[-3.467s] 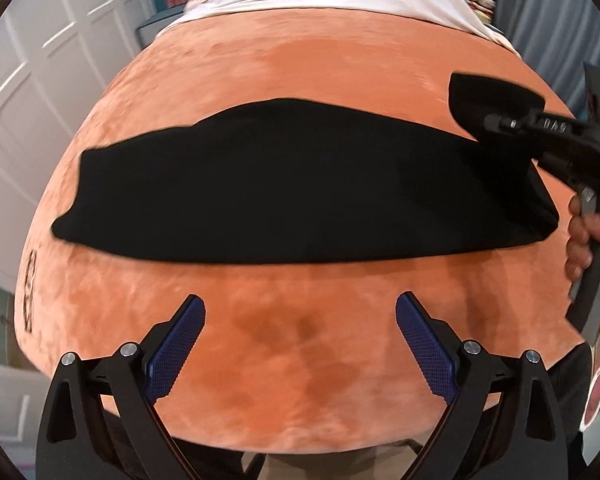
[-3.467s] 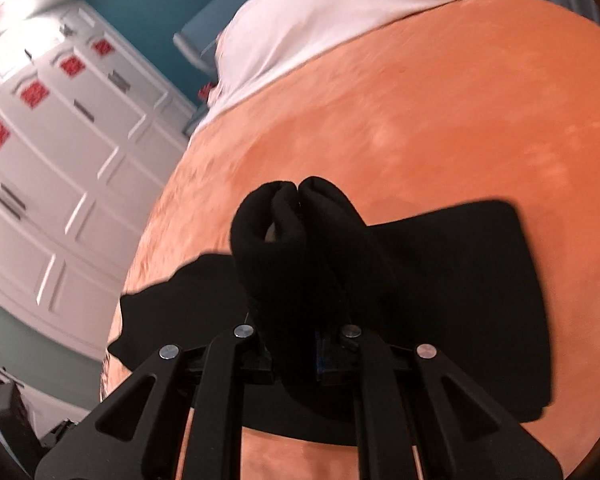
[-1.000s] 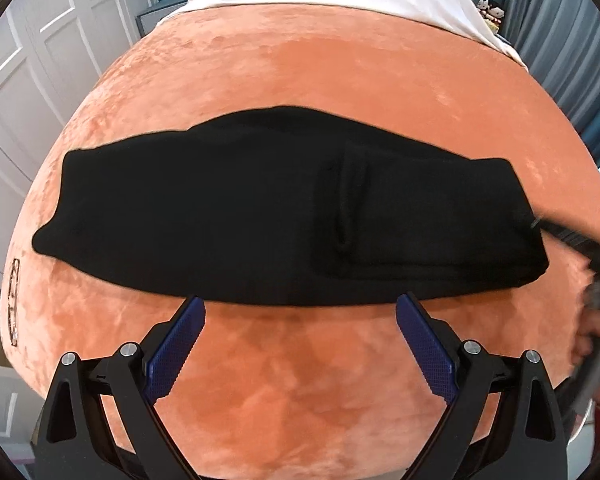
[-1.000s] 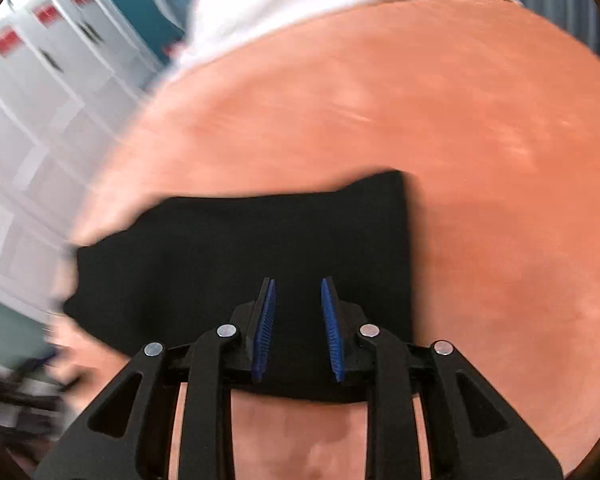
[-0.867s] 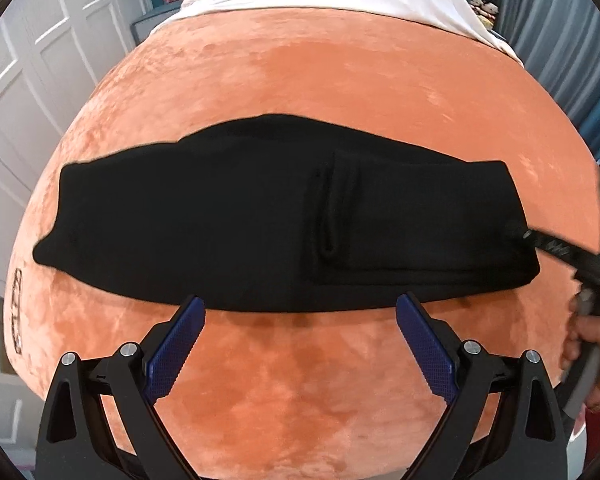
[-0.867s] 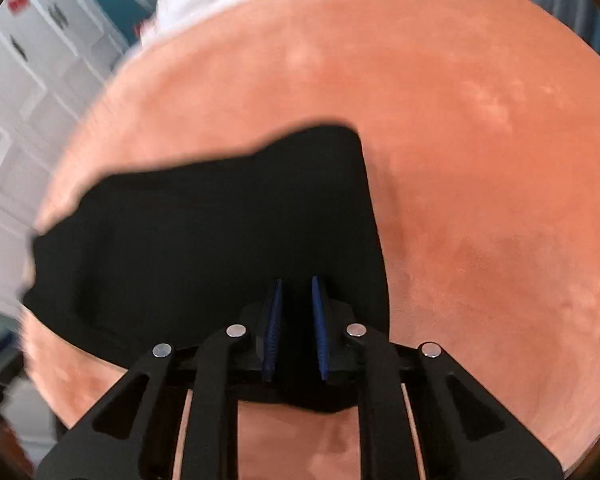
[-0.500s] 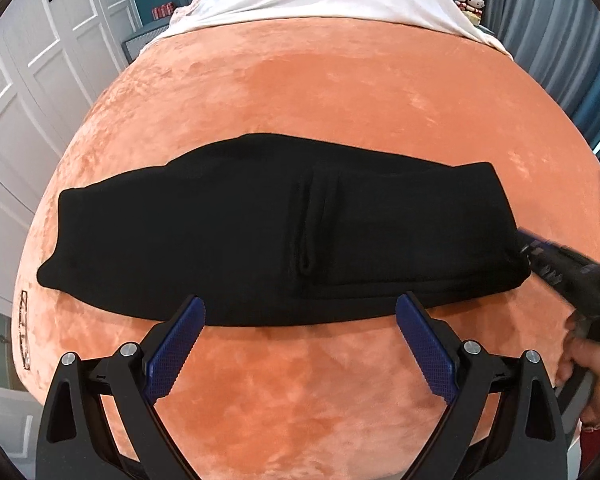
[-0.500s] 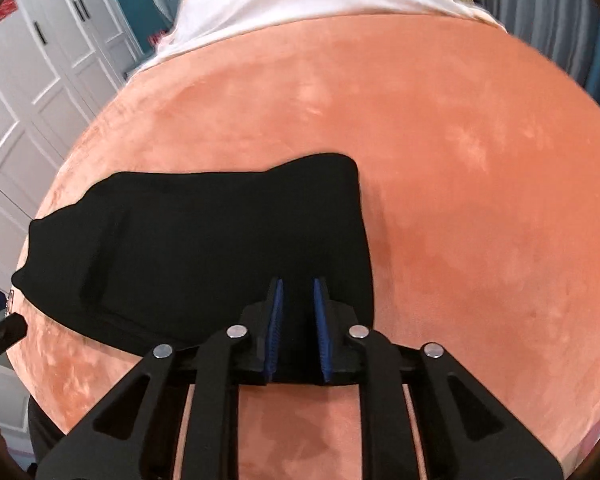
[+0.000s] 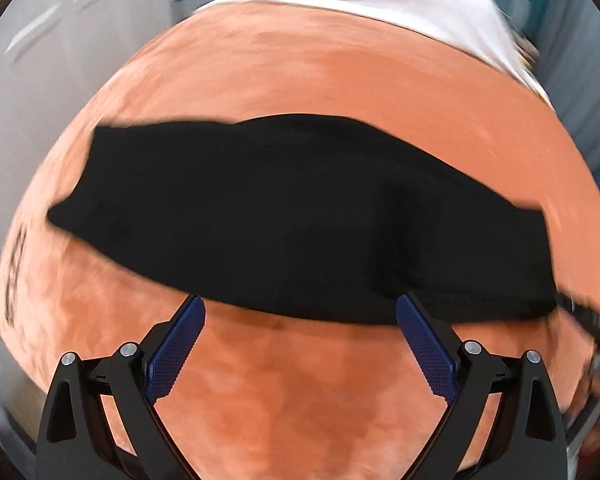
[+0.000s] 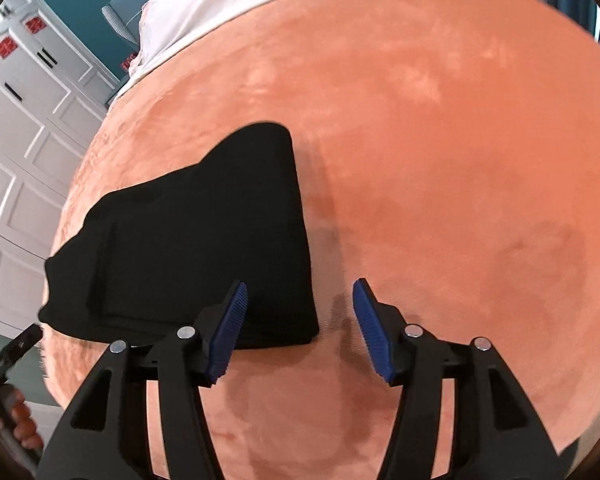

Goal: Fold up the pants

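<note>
The black pants (image 9: 292, 216) lie flat across the orange bed cover (image 9: 308, 392) as a long strip, with their right part doubled over. My left gripper (image 9: 300, 344) hangs open just in front of the strip's near edge, nothing between its blue pads (image 9: 176, 348). In the right wrist view the folded end of the pants (image 10: 204, 248) lies ahead and to the left. My right gripper (image 10: 298, 330) is opening at the fold's near right corner; the corner lies between the jaws but the pads do not press on it. The right gripper shows blurred at the left wrist view's right edge (image 9: 588, 316).
White sheet (image 9: 380, 0) covers the far end of the bed. White panelled wardrobe doors (image 10: 24, 128) stand to the left. Grey curtains (image 9: 576, 80) hang at the right. A hand (image 10: 20, 424) holding the left gripper's handle appears at the lower left of the right wrist view.
The right gripper's jaws have spread apart and let go of the folded end, which now lies flat. The left gripper has shifted sideways; its view is blurred and rolled.
</note>
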